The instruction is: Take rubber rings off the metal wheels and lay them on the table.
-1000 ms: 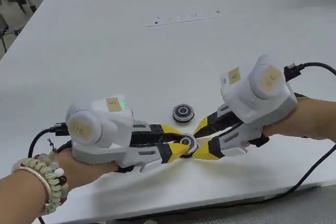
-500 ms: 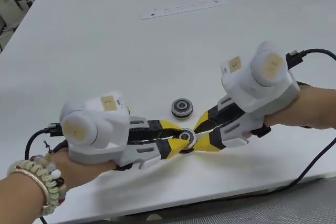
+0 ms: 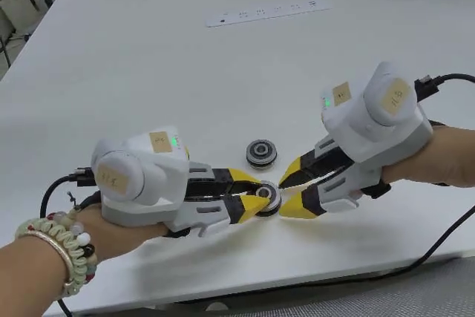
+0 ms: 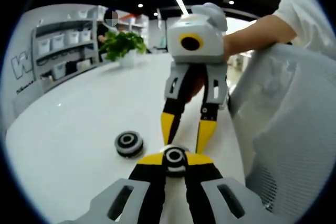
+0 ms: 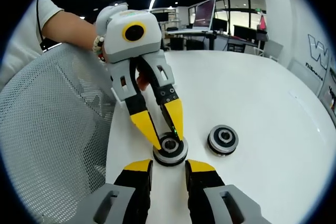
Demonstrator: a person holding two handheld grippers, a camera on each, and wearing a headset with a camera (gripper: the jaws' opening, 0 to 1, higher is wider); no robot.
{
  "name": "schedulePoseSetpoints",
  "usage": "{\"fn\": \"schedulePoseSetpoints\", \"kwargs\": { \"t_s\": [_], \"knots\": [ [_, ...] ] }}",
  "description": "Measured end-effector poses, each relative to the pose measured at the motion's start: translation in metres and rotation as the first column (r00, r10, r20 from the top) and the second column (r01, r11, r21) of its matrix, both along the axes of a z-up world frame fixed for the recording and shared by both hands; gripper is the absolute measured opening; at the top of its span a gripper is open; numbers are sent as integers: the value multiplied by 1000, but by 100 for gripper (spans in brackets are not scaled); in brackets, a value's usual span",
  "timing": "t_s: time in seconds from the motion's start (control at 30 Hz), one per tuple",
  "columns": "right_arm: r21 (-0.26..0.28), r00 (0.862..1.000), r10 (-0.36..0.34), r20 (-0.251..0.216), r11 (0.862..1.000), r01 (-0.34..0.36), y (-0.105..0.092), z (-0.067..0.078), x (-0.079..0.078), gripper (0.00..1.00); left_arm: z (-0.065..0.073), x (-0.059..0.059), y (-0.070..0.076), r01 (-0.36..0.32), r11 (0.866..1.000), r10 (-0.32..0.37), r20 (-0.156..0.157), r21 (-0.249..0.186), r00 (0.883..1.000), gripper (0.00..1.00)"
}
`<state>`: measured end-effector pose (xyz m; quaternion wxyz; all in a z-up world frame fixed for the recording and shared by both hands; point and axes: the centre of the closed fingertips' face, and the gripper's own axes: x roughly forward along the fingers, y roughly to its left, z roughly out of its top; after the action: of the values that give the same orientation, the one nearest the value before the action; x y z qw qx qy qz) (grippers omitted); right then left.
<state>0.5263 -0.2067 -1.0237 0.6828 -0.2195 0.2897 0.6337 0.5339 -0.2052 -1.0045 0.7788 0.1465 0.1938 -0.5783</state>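
A small metal wheel (image 3: pixel 267 197) with a dark ring around its hub is held just above the white table (image 3: pixel 148 72), near its front edge. My left gripper (image 3: pixel 260 197) is shut on this wheel (image 4: pixel 175 157) from the left. My right gripper (image 3: pixel 286 189) faces it from the right, jaws apart, tips just short of the wheel (image 5: pixel 170 149). In the right gripper view my right gripper (image 5: pixel 168 167) has nothing between its jaws. A second wheel (image 3: pixel 261 152) with a black rubber ring lies flat on the table just behind, also seen as the second wheel (image 5: pixel 222 139).
A white power strip (image 3: pixel 260 14) lies far back on the table. Cables trail from both grippers over the front edge (image 3: pixel 312 272). A mesh chair back (image 5: pixel 52 129) stands close behind. A potted plant (image 4: pixel 122 45) sits at the far end.
My right gripper's jaws have opened and drawn back slightly from the held wheel. The left gripper keeps its hold. The camera shifted a little.
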Motion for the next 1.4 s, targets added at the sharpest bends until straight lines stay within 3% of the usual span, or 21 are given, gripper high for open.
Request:
{"fn": "schedulePoseSetpoints", "kwargs": {
  "t_s": [0.2, 0.33, 0.57, 0.8, 1.17, 1.4],
  "knots": [
    [3, 1000, -7, 24, 1000, 7, 5, -3, 3, 24, 0, 0, 0, 1, 1000, -1, 0, -1, 1000, 13],
    [20, 999, -36, -21, 999, 37, 2, 0, 5, 21, 0, 0, 0, 1, 1000, -1, 0, 0, 1000, 13],
    [12, 999, -33, -25, 999, 33, 2, 0, 4, 18, 0, 0, 0, 1, 1000, -1, 0, 0, 1000, 13],
    [22, 995, -58, -83, 998, 60, -3, 0, 3, 11, 0, 0, 0, 0, 1000, 0, 0, 0, 1000, 13],
    [23, 987, -88, -137, 996, 91, -5, 1, 1, 6, 0, 0, -1, -1, 1000, 1, 0, 1, 1000, 13],
    [17, 983, -114, -145, 993, 118, -6, 1, 2, 1, 0, 0, -1, -1, 1000, 1, 0, 2, 1000, 13]
  ]
}}
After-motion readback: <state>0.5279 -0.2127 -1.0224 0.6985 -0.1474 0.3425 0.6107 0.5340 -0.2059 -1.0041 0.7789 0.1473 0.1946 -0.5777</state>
